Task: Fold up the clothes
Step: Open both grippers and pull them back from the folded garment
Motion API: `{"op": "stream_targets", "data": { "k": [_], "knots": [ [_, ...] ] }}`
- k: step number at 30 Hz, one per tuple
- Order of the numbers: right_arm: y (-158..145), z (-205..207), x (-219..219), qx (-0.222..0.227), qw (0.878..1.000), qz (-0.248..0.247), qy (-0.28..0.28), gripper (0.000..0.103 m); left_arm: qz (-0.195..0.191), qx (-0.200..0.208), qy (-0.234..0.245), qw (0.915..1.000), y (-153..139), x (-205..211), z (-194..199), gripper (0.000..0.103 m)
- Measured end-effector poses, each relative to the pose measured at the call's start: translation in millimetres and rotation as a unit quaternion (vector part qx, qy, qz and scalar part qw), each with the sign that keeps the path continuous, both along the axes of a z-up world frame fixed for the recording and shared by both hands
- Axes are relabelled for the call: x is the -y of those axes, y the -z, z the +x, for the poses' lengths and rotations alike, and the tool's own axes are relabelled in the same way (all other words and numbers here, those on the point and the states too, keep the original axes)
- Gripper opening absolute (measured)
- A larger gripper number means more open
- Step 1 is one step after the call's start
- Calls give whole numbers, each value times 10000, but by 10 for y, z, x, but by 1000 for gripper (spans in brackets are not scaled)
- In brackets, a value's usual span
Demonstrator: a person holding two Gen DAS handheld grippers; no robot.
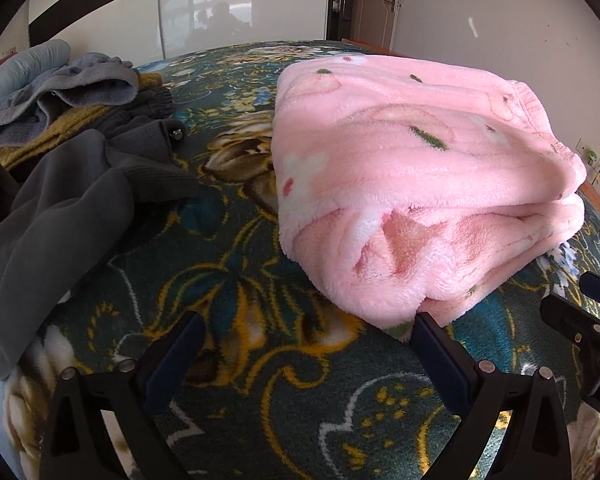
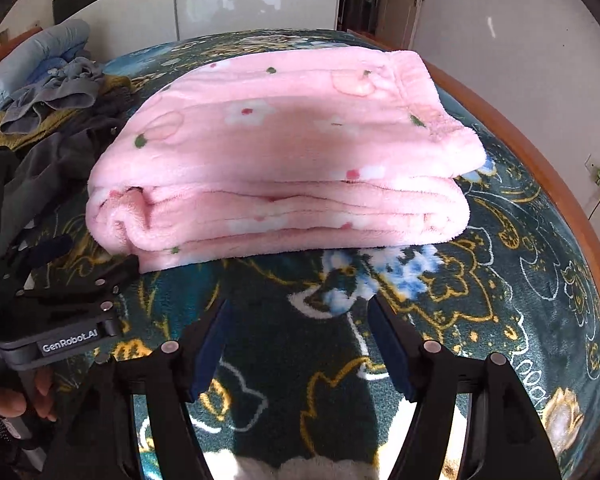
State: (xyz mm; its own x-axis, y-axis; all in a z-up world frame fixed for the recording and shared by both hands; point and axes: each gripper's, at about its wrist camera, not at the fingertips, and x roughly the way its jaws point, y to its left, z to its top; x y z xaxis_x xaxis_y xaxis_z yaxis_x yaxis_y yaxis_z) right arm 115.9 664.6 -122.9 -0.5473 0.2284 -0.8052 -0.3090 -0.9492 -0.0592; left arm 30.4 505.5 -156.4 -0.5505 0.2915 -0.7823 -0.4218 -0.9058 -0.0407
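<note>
A pink fleece garment with flowers [image 1: 412, 168] lies folded in a thick stack on the dark floral bed cover [image 1: 236, 280]. It also shows in the right wrist view [image 2: 284, 168]. My left gripper [image 1: 308, 328] is open and empty, its right finger [image 1: 436, 344] at the stack's near corner. My right gripper [image 2: 300, 320] is open and empty, a little short of the stack's front edge. The left gripper's body [image 2: 68, 312] shows at the left of the right wrist view. The right gripper [image 1: 588, 320] shows at the right edge of the left wrist view.
A dark grey sweatshirt [image 1: 60, 216] lies crumpled at the left. Behind it is a heap of grey, blue and mustard clothes [image 1: 60, 92]. The bed's wooden rim [image 2: 540, 152] runs along the right. A white wardrobe [image 1: 220, 12] and a door [image 1: 380, 4] stand behind.
</note>
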Motion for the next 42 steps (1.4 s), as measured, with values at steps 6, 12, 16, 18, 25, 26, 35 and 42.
{"op": "stream_targets", "data": {
  "k": [6,12,16,18,25,26,35,42],
  "knots": [
    [111,-135,-122,-224,9988,53,432,89,24,11,-2,10000,5,-1,3,103],
    [194,-222,-121,-283,9979,194,554,94,45,-22,-5,10000,-3,-11,21,103],
    [228,-242,-110,-321,9973,287,593,97,44,-46,-7,10000,-10,-26,34,103],
    [229,-257,-98,-308,9969,363,627,98,72,-41,-5,10000,-15,-26,36,103],
    [212,-305,-108,-292,9965,379,688,101,128,-40,0,9999,-30,-46,49,103],
    [211,-313,-104,-285,9964,401,691,101,136,-38,1,9999,-32,-49,50,103],
    [168,-384,-89,-269,9960,459,717,103,174,-28,7,9998,-59,-102,59,103],
    [130,-449,-93,-253,9962,419,719,103,213,-20,8,9998,-50,4,26,103]
  ]
}}
